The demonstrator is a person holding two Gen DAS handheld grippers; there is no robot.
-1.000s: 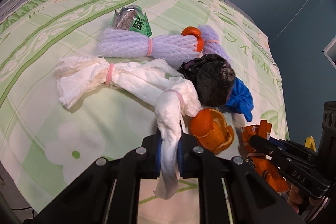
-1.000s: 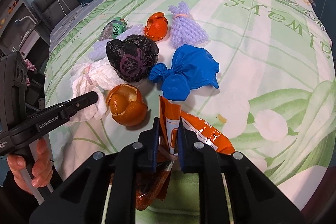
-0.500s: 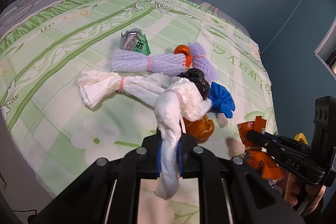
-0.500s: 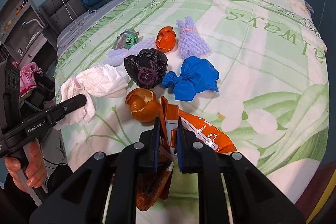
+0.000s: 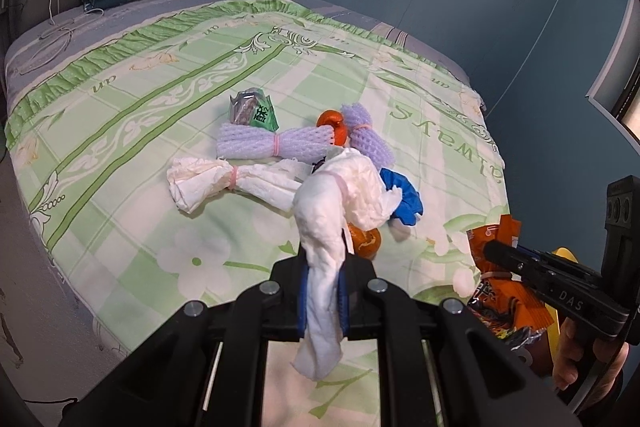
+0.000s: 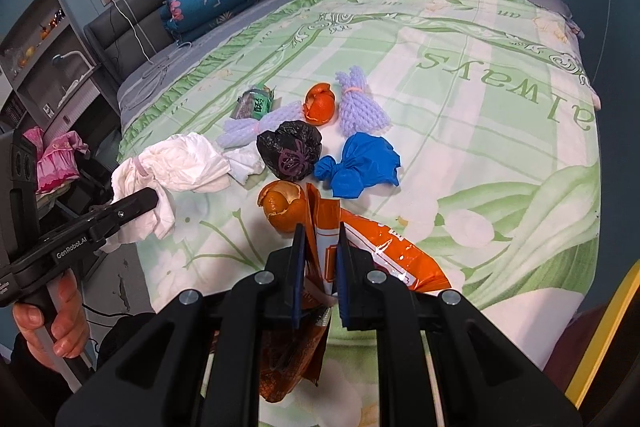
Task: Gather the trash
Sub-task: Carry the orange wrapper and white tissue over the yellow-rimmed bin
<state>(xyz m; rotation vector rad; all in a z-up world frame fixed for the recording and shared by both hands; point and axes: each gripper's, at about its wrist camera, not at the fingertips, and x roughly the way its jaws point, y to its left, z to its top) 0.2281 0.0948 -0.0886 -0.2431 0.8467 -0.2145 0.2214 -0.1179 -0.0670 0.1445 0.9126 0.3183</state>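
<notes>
left gripper (image 5: 323, 287): clamped on tissue wad (image 5: 340, 195), lower centre | right gripper (image 6: 319, 259): clamped on orange wrapper (image 6: 384, 255), lower centre | left on bed (image 6: 500, 147), mid-frame: peel (image 6: 282, 205), black bag (image 6: 290, 155), blue bag (image 6: 360, 165), foam nets (image 6: 362, 105) | bin: not seen | progress: judged early

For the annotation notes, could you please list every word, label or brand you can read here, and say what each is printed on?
"always": on the green bedspread, upside down to the camera.
"un": repeated along the bedspread's border.
"GenRobot.AI": on the left gripper.
"DAS": on the right gripper.
Green snack wrapper: printed characters, too small to read.
Orange snack bag: printing too crumpled to read.
</notes>
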